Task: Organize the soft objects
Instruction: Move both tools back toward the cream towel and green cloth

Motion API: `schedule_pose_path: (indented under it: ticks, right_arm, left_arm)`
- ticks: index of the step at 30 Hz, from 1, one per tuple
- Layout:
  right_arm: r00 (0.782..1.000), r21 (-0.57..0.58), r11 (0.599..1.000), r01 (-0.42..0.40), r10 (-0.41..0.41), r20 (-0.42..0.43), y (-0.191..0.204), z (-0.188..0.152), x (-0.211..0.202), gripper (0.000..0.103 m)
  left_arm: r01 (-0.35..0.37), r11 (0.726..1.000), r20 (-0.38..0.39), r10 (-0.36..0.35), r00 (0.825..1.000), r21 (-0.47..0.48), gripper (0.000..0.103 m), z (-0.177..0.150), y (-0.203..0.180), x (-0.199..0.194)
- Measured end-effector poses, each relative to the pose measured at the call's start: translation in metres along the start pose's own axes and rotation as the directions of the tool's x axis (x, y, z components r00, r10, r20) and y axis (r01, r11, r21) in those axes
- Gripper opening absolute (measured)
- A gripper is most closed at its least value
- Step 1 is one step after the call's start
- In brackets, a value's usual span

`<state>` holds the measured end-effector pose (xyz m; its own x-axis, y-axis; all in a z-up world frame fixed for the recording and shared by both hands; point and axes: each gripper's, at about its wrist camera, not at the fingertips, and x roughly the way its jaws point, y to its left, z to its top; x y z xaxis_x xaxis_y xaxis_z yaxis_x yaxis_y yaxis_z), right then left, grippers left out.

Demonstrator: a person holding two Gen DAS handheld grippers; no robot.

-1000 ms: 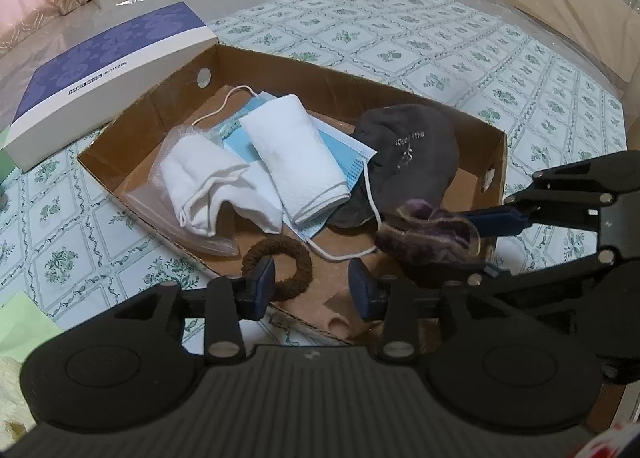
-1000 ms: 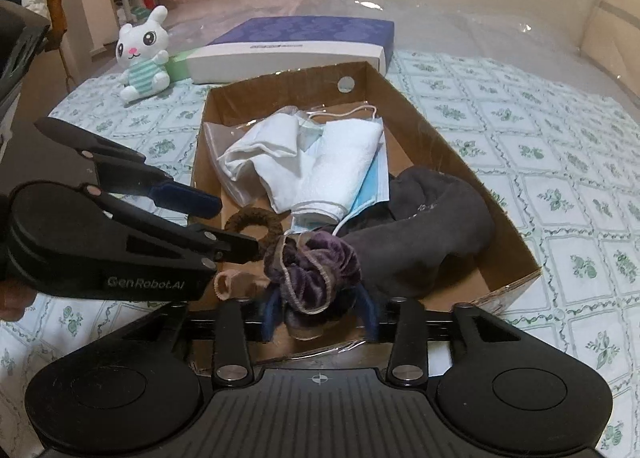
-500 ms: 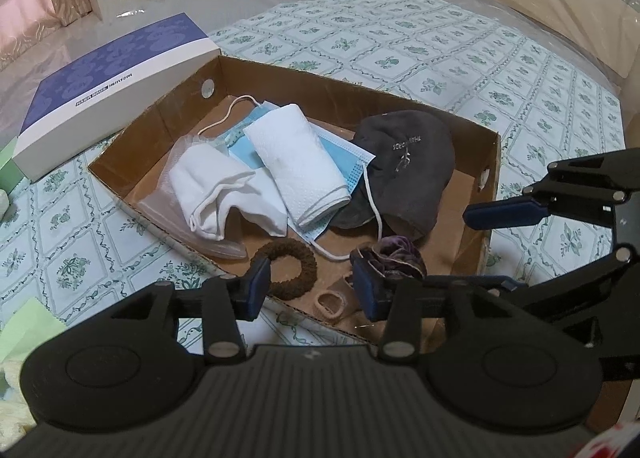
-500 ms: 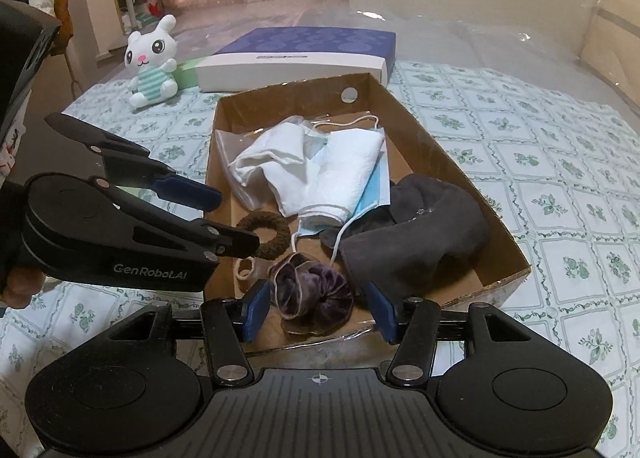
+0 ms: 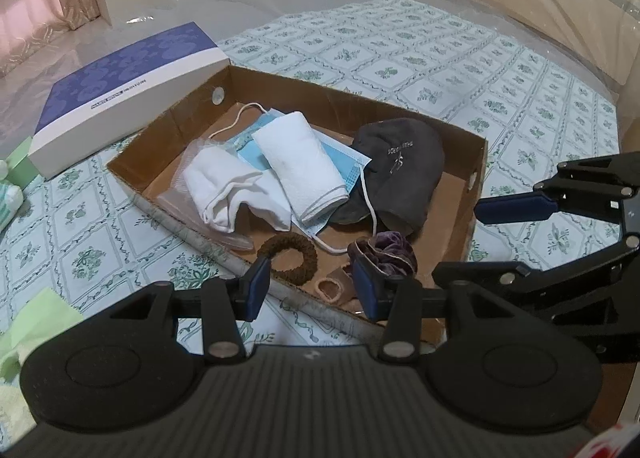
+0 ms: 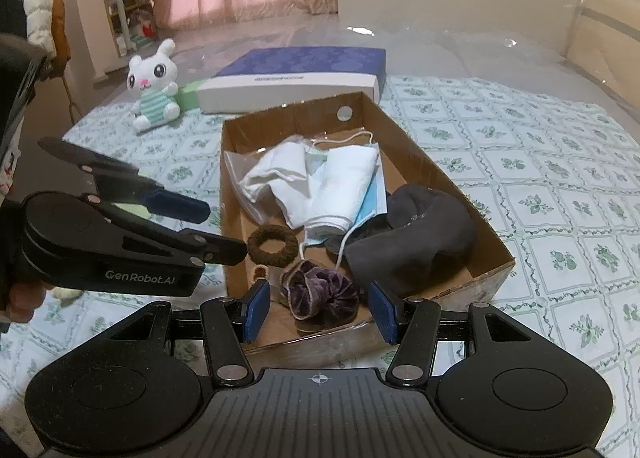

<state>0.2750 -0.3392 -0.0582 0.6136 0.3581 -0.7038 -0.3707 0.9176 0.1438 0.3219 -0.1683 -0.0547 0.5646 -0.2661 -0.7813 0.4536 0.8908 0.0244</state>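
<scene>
A shallow cardboard box (image 5: 478, 161) (image 6: 424, 163) lies on the patterned cloth. In it are white cloths (image 5: 228, 193) (image 6: 332, 185), a blue face mask (image 5: 340, 161), a dark grey cap (image 5: 404, 161) (image 6: 420, 230), a brown scrunchie (image 5: 288, 258) (image 6: 273, 245), a small beige hair tie (image 5: 330, 288) and a purple velvet scrunchie (image 5: 384, 254) (image 6: 324, 292). My right gripper (image 6: 319, 310) (image 5: 458, 242) is open above the box's near end, and the purple scrunchie lies loose below it. My left gripper (image 5: 312, 288) (image 6: 226, 232) is open and empty at the box's side, over the brown scrunchie.
A purple-and-white flat box (image 5: 120, 97) (image 6: 296, 77) lies beyond the cardboard box, with a green box (image 6: 190, 97) and a white plush rabbit (image 6: 154, 89) beside it. A pale green cloth (image 5: 36, 322) lies left of my left gripper. A hand (image 6: 20, 298) holds the left gripper.
The right gripper has let go of the purple scrunchie, which now lies in the box. Both grippers have drawn back and risen a little from the box.
</scene>
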Motion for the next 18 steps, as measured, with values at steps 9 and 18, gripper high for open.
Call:
schedule_pose_path:
  ticks: [9, 18]
  right_arm:
    - [0.997, 0.058, 0.997, -0.05, 0.047, 0.056, 0.027, -0.007, -0.035, 0.055]
    - [0.99, 0.109, 0.986, -0.124, 0.117, 0.074, 0.063, -0.023, -0.06, 0.055]
  left_arm:
    - [-0.015, 0.999, 0.035, 0.017, 0.999, -0.049, 0.047, -0.025, 0.012, -0.05]
    - [-0.076, 0.987, 0.067, 0.086, 0.994, -0.139, 0.047, -0.073, 0.035, -0.12]
